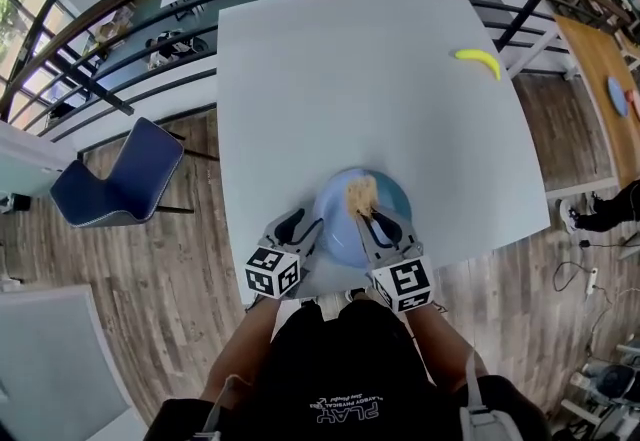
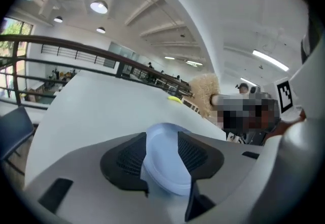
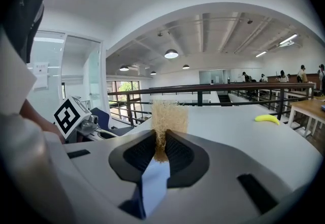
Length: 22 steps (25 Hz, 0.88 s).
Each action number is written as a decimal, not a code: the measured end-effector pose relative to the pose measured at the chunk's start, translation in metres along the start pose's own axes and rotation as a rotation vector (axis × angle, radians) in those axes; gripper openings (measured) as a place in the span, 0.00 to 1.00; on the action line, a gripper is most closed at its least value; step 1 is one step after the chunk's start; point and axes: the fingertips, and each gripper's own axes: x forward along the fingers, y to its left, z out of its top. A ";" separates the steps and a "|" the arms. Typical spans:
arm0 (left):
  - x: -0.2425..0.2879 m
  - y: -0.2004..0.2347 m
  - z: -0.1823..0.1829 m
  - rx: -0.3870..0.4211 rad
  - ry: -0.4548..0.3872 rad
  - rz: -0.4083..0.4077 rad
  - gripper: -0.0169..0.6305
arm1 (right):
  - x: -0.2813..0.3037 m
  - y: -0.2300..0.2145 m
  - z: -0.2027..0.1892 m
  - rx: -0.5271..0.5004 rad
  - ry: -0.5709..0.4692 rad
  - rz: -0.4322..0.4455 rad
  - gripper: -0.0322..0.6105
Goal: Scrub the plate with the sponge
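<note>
White bench (image 1: 350,79) is bordered by a railing (image 1: 120,1). The sponge (image 1: 361,193), its length pointed away over the plate (image 1: 335,234), is clenched in the right tongs (image 1: 372,219). The left tongs (image 1: 300,222) are released about the plate's rim.

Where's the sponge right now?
Head view, low centre: the sponge is on the blue plate at the near edge of the table, pinched in the right gripper.

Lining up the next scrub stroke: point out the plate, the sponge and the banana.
plate (image 1: 338,219): head view, bare blue surface left of centre.
sponge (image 3: 170,116): right gripper view, middle of its tan fibres.
banana (image 1: 479,57): head view, middle of its curve.
</note>
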 end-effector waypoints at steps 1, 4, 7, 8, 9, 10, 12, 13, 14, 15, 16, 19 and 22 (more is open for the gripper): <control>0.003 0.004 -0.007 -0.047 0.025 0.015 0.32 | 0.001 -0.001 -0.004 0.005 0.006 0.003 0.15; 0.009 0.012 -0.032 -0.189 0.098 0.046 0.32 | 0.001 -0.005 -0.014 0.021 0.019 0.008 0.15; 0.016 0.017 -0.054 -0.317 0.148 0.036 0.32 | 0.004 -0.012 -0.015 0.035 0.013 0.005 0.15; 0.018 0.020 -0.060 -0.356 0.160 0.028 0.32 | 0.007 -0.014 -0.013 0.038 0.010 0.005 0.15; 0.020 0.022 -0.065 -0.389 0.172 0.023 0.32 | 0.010 -0.016 -0.012 0.040 0.007 0.006 0.15; 0.022 0.024 -0.071 -0.415 0.184 0.022 0.32 | 0.011 -0.018 -0.012 0.043 0.006 0.007 0.15; 0.025 0.026 -0.081 -0.460 0.199 0.020 0.32 | 0.009 -0.021 -0.014 0.048 0.005 0.008 0.15; 0.026 0.025 -0.085 -0.480 0.203 0.017 0.32 | 0.007 -0.022 -0.016 0.050 0.006 0.007 0.15; 0.027 0.024 -0.088 -0.498 0.205 0.014 0.32 | 0.006 -0.023 -0.018 0.052 0.008 0.007 0.15; 0.028 0.023 -0.090 -0.514 0.209 0.009 0.32 | 0.004 -0.023 -0.020 0.055 0.010 0.007 0.15; 0.030 0.021 -0.093 -0.532 0.216 0.001 0.32 | 0.003 -0.024 -0.021 0.058 0.012 0.008 0.15; 0.036 0.015 -0.099 -0.575 0.234 -0.010 0.32 | 0.001 -0.027 -0.025 0.061 0.022 0.013 0.15; 0.037 0.016 -0.100 -0.578 0.241 0.012 0.31 | -0.001 -0.026 -0.028 0.058 0.028 0.020 0.15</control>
